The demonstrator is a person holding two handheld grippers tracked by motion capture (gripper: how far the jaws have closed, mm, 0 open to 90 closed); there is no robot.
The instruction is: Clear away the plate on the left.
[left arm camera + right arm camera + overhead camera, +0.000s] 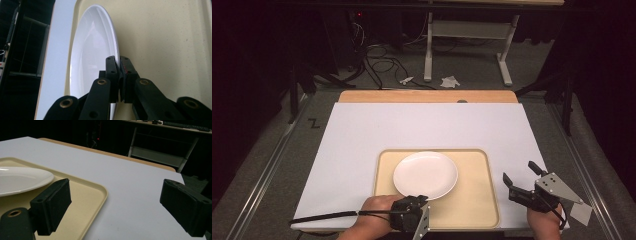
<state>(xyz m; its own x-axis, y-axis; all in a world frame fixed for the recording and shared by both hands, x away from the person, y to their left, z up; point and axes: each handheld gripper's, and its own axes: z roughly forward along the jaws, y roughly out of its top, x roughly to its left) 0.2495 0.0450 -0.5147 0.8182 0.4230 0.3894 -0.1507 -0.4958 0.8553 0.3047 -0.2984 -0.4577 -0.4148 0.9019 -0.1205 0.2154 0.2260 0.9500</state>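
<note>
glossy plate, matt tray
the white plate [92,50] looks smooth glazed ceramic; the beige tray [162,45] is speckled matt plastic, on a matt white counter [422,125].

Room: dark, unlit beyond the work area. Floor: grey carpet [472,65], strewn with loose black cables [379,62] and crumpled white paper scraps [450,81]. Furniture: white metal-framed desk [467,30] at rear; pale wooden table under a white rectangular board [422,125].
</note>
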